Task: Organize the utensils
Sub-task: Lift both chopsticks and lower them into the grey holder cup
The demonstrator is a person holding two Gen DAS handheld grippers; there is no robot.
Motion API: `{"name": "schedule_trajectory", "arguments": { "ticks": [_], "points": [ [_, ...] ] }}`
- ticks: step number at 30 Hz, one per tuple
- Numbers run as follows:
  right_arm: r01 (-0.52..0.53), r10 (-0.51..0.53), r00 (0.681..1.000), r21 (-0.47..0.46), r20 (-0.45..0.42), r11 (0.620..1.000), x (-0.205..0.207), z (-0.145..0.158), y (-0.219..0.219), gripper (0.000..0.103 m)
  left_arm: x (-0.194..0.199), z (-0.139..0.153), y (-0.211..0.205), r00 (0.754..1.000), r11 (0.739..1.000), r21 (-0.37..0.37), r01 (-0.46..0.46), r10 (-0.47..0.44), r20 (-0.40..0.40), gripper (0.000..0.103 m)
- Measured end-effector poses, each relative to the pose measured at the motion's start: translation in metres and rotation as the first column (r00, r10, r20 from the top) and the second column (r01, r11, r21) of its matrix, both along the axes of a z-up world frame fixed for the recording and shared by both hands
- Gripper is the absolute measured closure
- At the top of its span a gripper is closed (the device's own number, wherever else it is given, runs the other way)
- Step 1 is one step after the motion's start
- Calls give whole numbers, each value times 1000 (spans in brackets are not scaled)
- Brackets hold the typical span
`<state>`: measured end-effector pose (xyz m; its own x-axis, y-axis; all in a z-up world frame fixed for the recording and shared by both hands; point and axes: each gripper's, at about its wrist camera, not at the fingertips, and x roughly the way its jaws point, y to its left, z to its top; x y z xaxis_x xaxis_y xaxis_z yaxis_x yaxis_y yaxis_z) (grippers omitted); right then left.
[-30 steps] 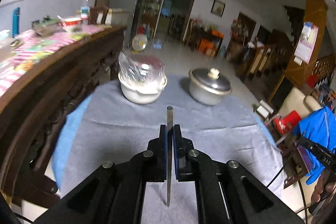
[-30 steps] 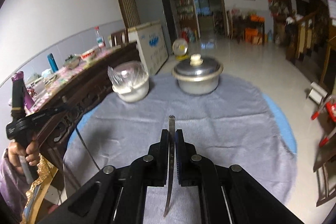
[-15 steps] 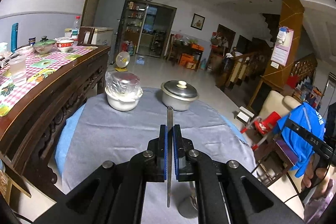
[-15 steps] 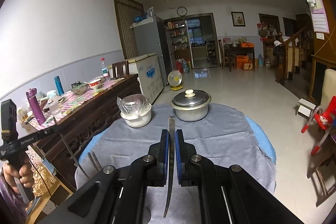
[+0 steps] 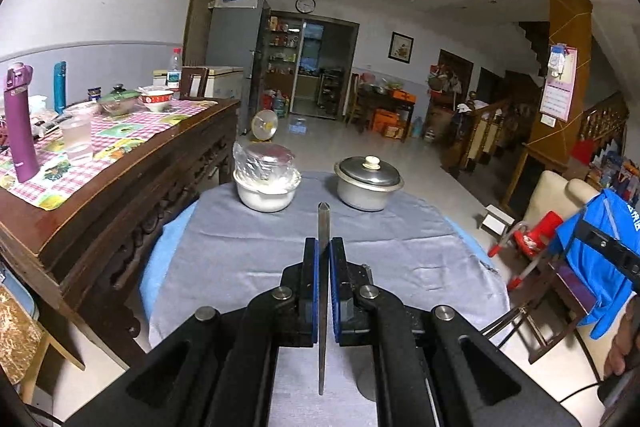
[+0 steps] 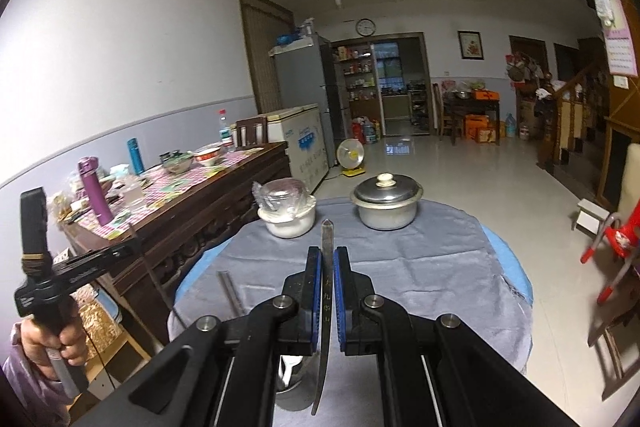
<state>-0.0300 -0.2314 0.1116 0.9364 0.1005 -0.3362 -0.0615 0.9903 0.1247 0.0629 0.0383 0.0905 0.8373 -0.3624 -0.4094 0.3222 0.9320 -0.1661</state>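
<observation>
Left side first: the left gripper (image 5: 323, 259) is clamping a flat metal utensil (image 5: 322, 227), probably a chopstick or a slim handle, I can't tell which. It's standing edge-on between the pads, its long axis running straight ahead along the fingers, its pointed tip poking out toward the table's far edge. Down under that gripper there's a glimpse of a metal cup (image 5: 366, 385) sitting on the grey cloth (image 5: 224, 251) at the near edge, just right of the gripped piece and below it. That's looking like the drop spot to me, so the move is really about tipping the utensil down and into it. Moving right, a pair of chopsticks (image 6: 231, 291) is lying loose on the cloth toward the near-left edge, long axis pointing roughly away from the person, closer to the left hand than the right. Then the right gripper (image 6: 328, 267) is pinching its own utensil (image 6: 327, 239) the same way: edge-on, tip forward, with some characters stamped on the blade. The cup (image 6: 290, 383), with something white in it, is showing directly below its fingers, a touch left. Up at the far edge a wrapped bowl (image 6: 286, 211) and a lidded pot (image 6: 386, 203) are sitting well clear, so there's plenty of open cloth in the middle. The main risk I'm seeing is the two grippers crowding each other over one small cup.
</observation>
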Motion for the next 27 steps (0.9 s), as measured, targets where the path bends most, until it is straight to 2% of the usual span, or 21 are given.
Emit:
{"name": "schedule_trajectory", "arguments": {
  "ticks": [9,19,27],
  "points": [
    [-66,67,998,-26,12,997,-14,2,32,96,-14,6,-1,999,1000,18,-14,14,37,98],
    [-77,77,997,0,31,997,-12,8,31,96,-21,11,-6,998,1000,25,-11,9,54,98],
    [-87,83,993,35,83,996,-15,21,31,96,-29,24,-14,997,1000,17,10,-11,70,98]
  ]
}}
